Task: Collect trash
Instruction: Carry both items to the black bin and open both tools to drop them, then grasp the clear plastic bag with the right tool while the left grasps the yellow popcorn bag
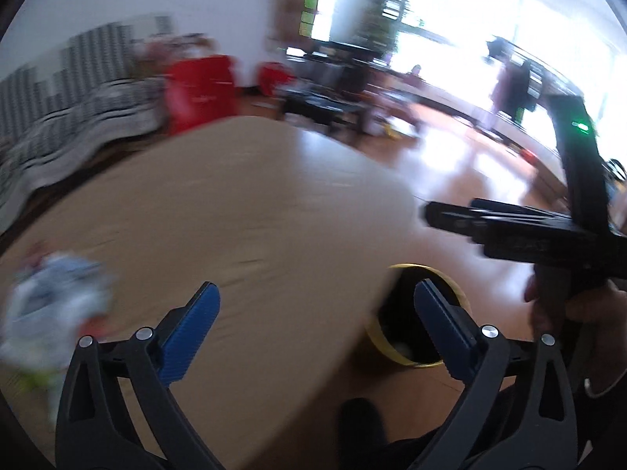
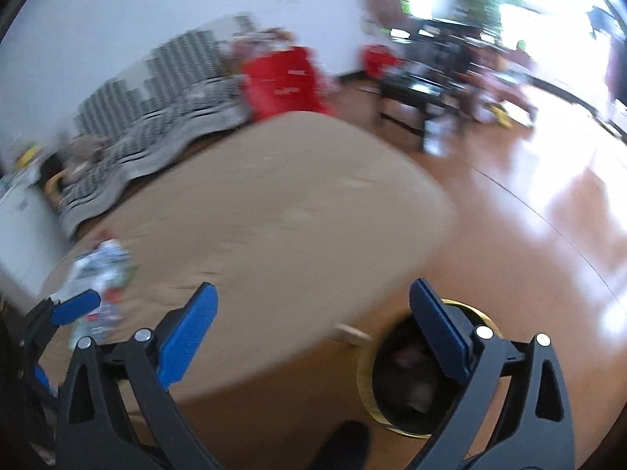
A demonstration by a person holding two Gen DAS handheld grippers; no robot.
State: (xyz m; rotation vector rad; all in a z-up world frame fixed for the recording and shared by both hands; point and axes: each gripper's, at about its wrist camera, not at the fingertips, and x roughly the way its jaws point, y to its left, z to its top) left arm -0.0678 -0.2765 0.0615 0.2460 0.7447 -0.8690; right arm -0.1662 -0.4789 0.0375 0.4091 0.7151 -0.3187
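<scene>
- Left gripper (image 1: 316, 327) fingers were spread wide, empty, above the tan wooden tabletop (image 1: 243, 203).
- Right gripper (image 2: 313, 329) likewise gaped empty.
- Yellow-rimmed black bin (image 2: 395, 391) stood on the floor beside the tabletop.
- Crumpled pale wrapper trash (image 1: 51, 305) lay on the tabletop.

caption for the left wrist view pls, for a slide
Open left claw empty above the tan table, crumpled trash at left, yellow-rimmed bin on the floor beside it.

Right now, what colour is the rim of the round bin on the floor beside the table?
Yellow rim, black inside; clearest in the right wrist view.
</scene>
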